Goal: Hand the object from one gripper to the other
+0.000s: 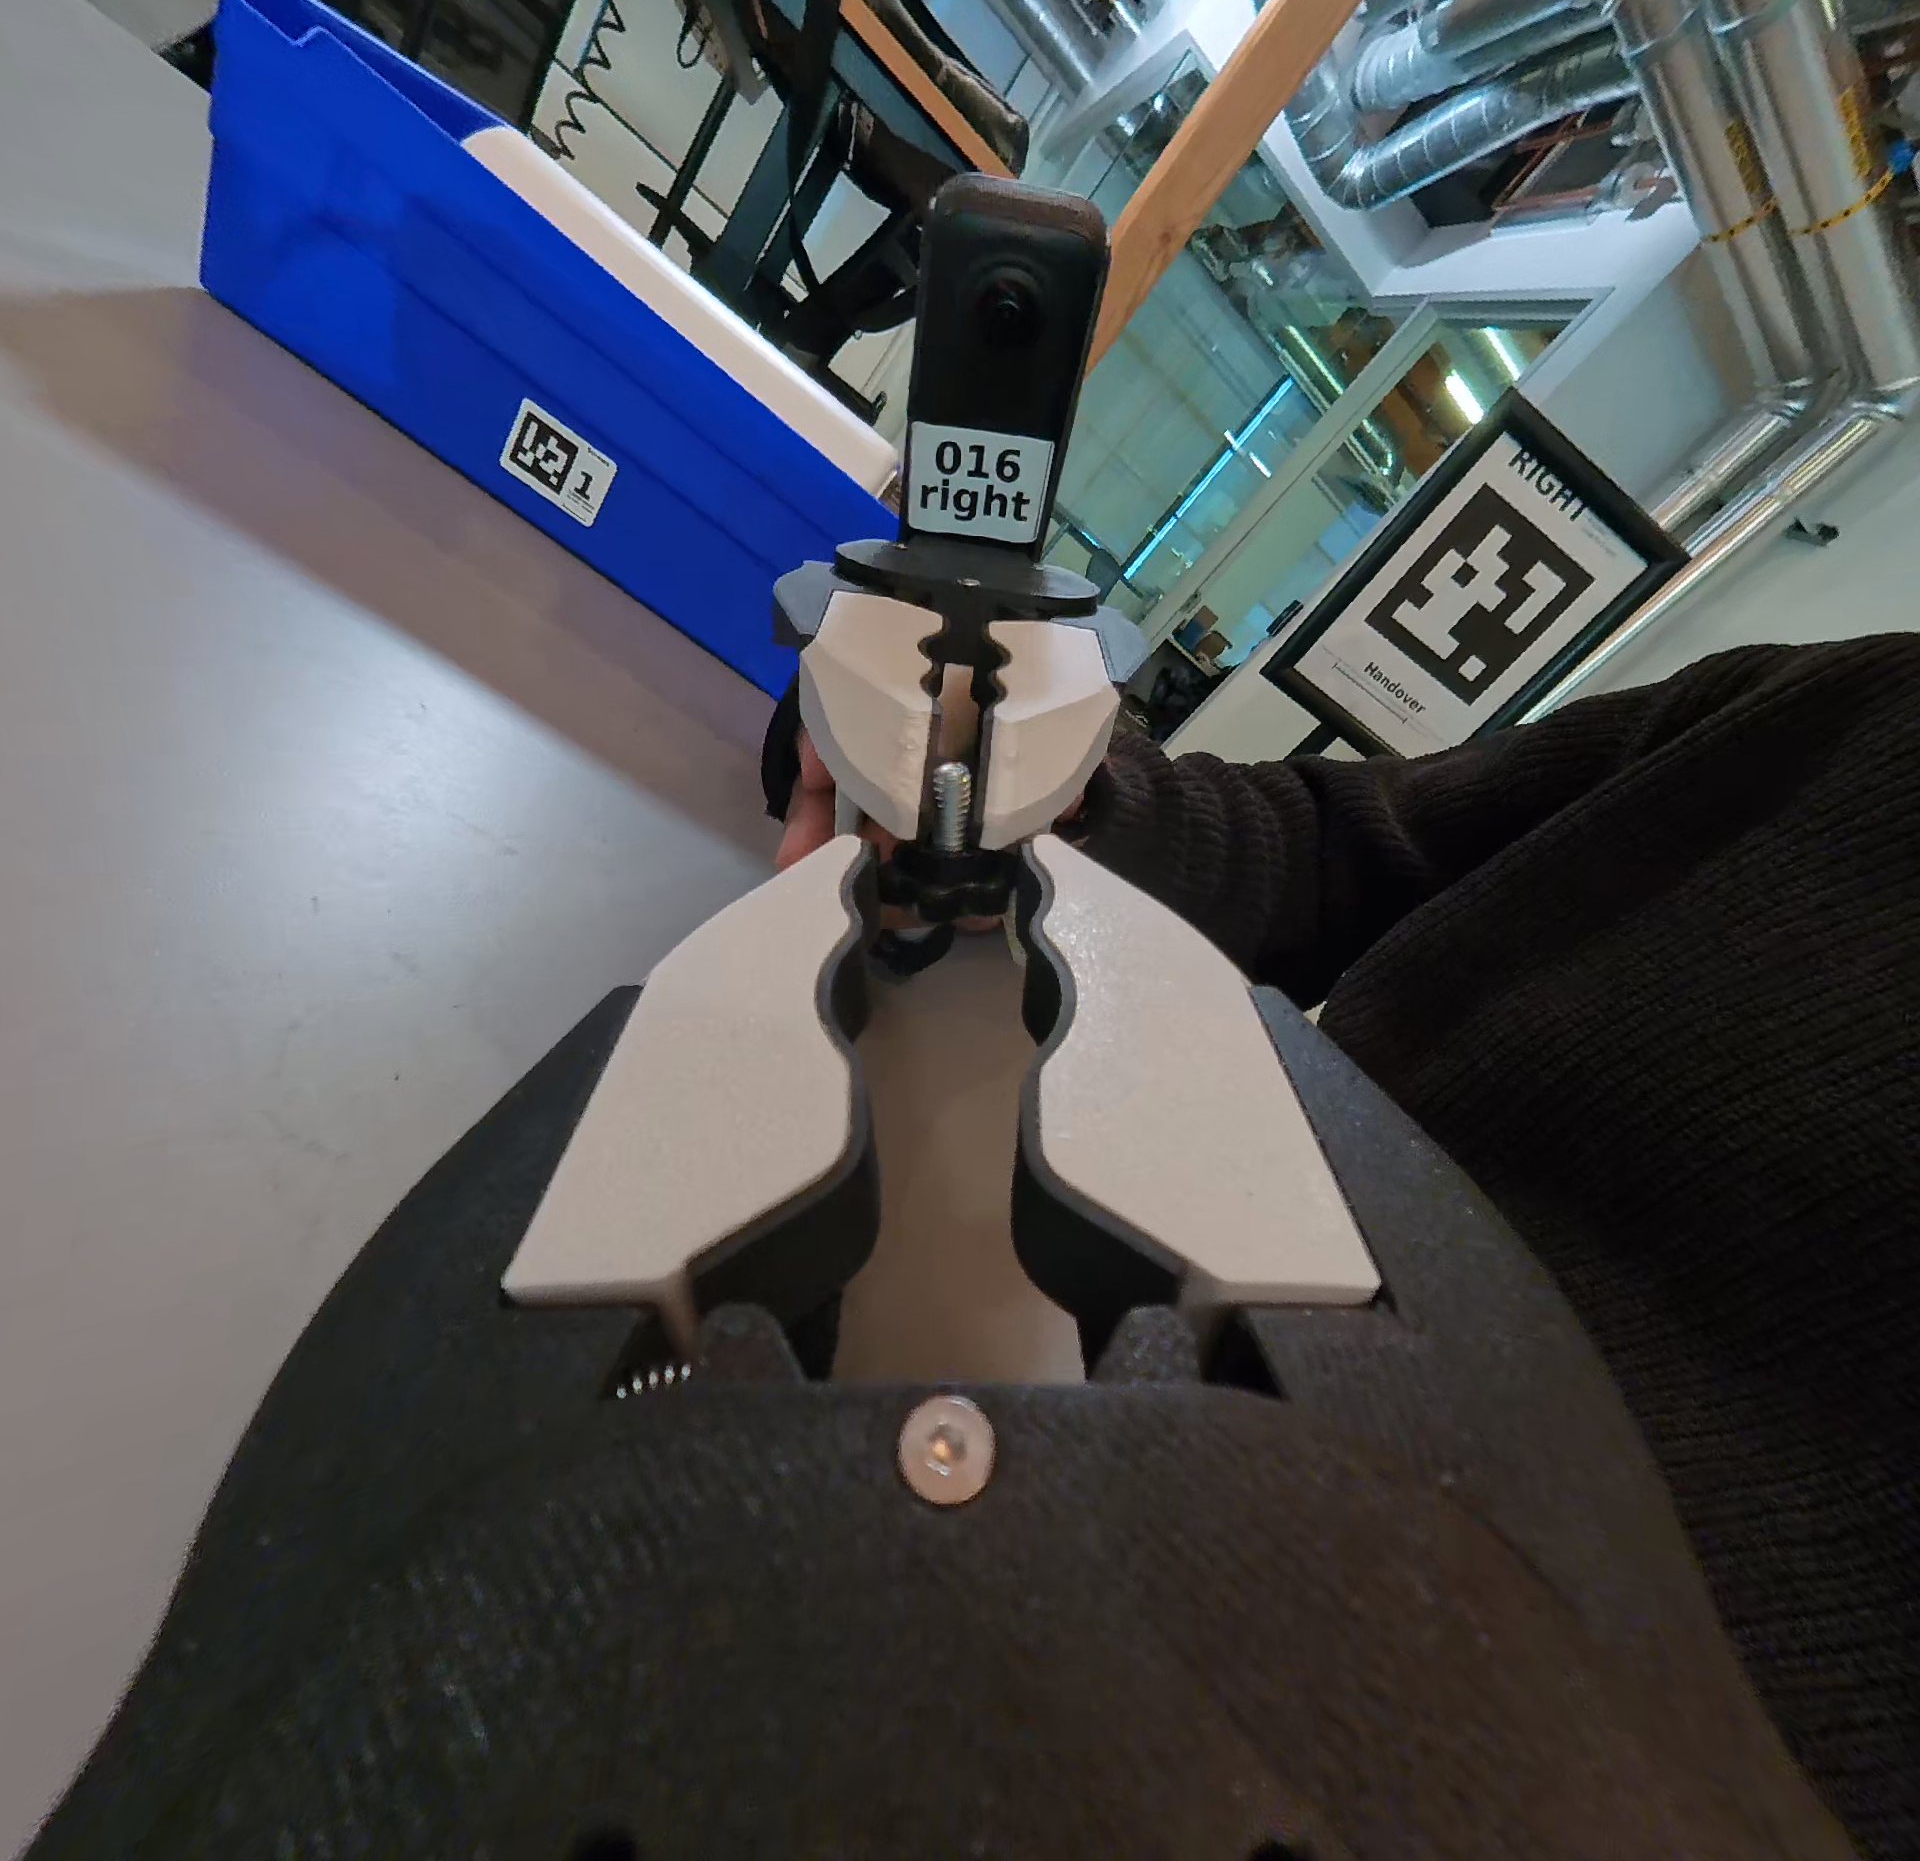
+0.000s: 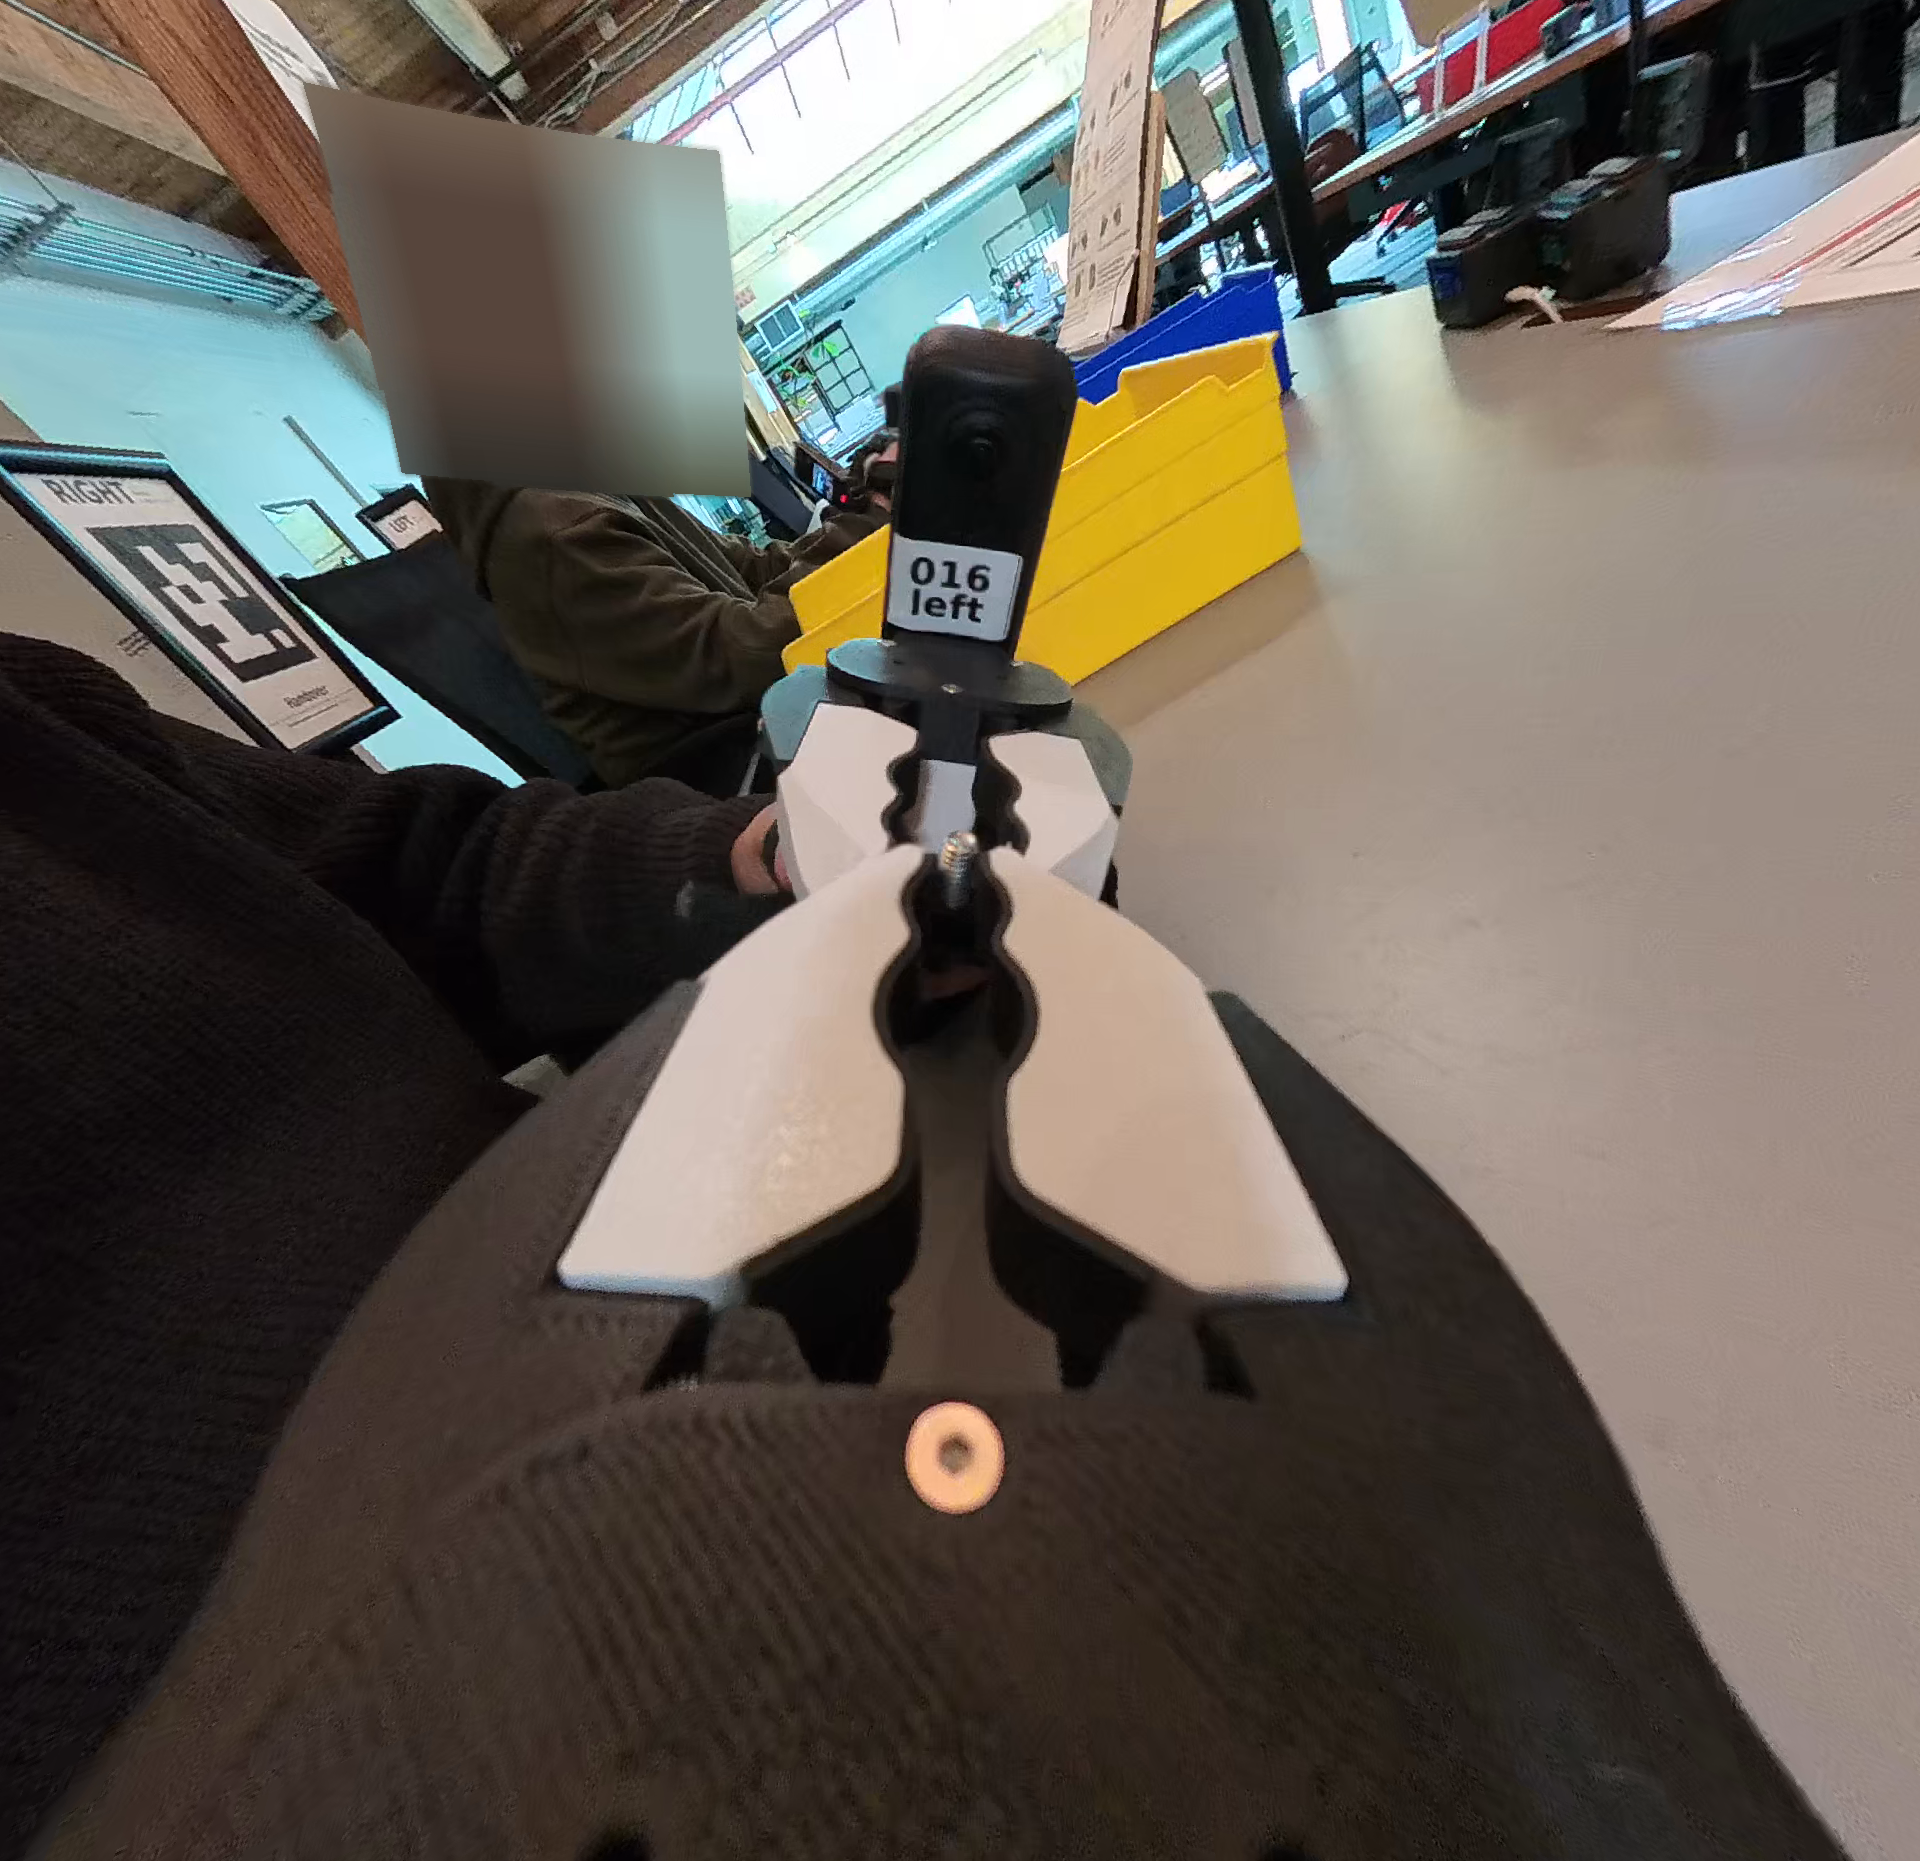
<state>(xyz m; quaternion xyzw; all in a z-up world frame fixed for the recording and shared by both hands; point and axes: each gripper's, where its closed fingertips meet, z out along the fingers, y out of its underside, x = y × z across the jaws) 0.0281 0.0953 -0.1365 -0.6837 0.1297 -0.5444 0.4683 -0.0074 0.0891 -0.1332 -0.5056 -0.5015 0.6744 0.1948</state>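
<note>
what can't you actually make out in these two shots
- Which side grips the screw with black knob: in both views the tips of the left tongs and right tongs crowd around it.
- The knob's shape: right wrist view, sunk between the right tongs.
- Blue bin contents: left wrist view, hidden by its own wall.
- Yellow bin contents: right wrist view, hidden by its own wall.

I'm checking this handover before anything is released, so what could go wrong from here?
1. The right gripper seems to pinch the knob screw only at its fingertips, so a small twist could drop it onto the table.
2. The left gripper flanks the black knob, but contact is unclear; releasing now may drop it.
3. The grippers sit tip to tip, so closing in further could knock their fingers together.
</note>
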